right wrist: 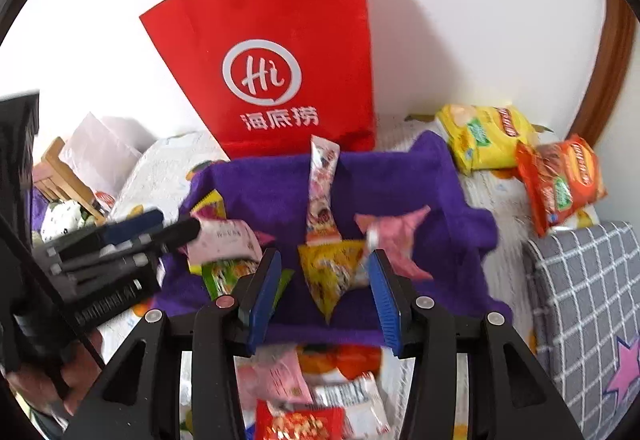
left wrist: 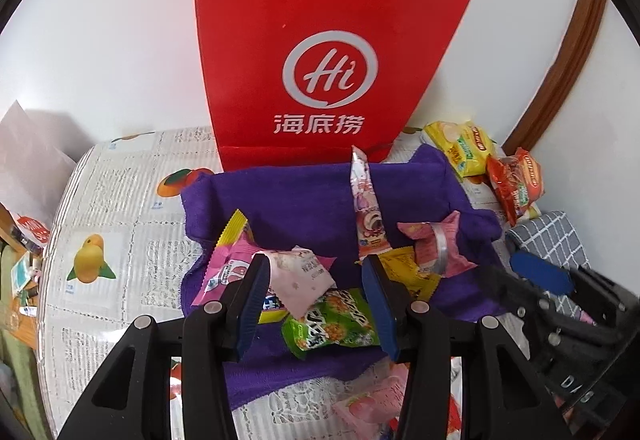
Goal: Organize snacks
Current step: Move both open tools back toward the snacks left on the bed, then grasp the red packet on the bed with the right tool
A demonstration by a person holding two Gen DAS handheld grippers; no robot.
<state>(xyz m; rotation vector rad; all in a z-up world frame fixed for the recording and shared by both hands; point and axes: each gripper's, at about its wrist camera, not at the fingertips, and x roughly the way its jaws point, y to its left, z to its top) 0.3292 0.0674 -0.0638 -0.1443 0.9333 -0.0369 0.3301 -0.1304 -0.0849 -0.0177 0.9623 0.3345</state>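
red bag [left wrist: 320, 40]: matt paper | purple cloth [left wrist: 304, 196]: fuzzy towelling | snack packets [left wrist: 332, 324]: glossy plastic film (crinkled) | tablecloth [left wrist: 120, 208]: shiny, embossed

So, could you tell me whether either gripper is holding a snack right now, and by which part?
Neither holds anything: the left gripper and right gripper both hover with open jaws above the snack packets on the purple cloth.

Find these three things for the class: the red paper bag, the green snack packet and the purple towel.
red paper bag [left wrist: 320, 40], left wrist view, front panel above the logo.
green snack packet [left wrist: 332, 324], left wrist view, middle of the wrapper.
purple towel [right wrist: 400, 184], right wrist view, bare back part.
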